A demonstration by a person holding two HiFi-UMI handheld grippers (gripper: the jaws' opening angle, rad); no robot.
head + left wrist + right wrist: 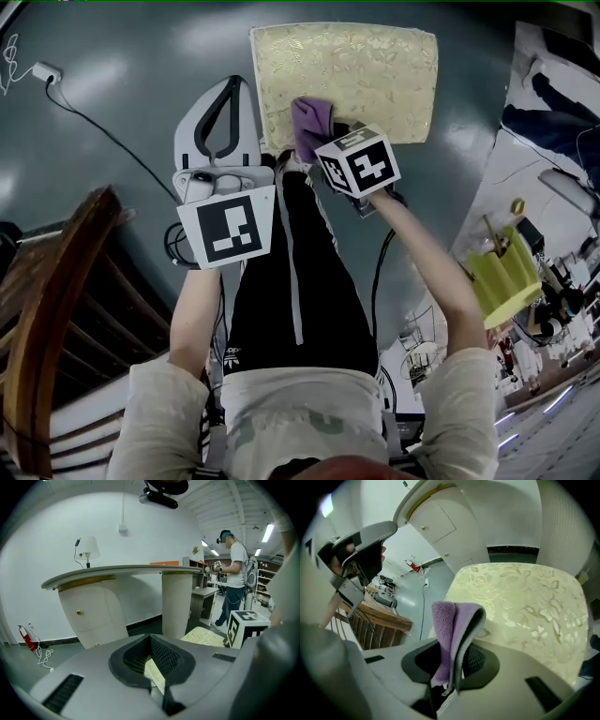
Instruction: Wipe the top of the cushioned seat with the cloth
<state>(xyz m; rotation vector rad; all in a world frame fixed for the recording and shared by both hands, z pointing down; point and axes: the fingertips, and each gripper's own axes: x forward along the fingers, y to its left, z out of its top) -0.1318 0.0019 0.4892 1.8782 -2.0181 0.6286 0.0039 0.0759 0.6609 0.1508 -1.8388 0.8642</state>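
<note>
Right claw [452, 660] clamps purple cloth [451, 620] over cushioned seat [525, 602]; left claw [152, 663] closed.

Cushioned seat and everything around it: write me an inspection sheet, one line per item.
Surface: seat, cream patterned top, bare apart from the cloth.
Job's things: purple cloth, folded, over the seat's near edge.
Clutter: nothing seen on the seat.
Grippers: right gripper shut on the cloth; left gripper shut, empty, beside the seat.
Cables: black cable runs over the floor from a white plug.
Surroundings: wooden chair to the left; white counter; another person standing beyond.
</note>
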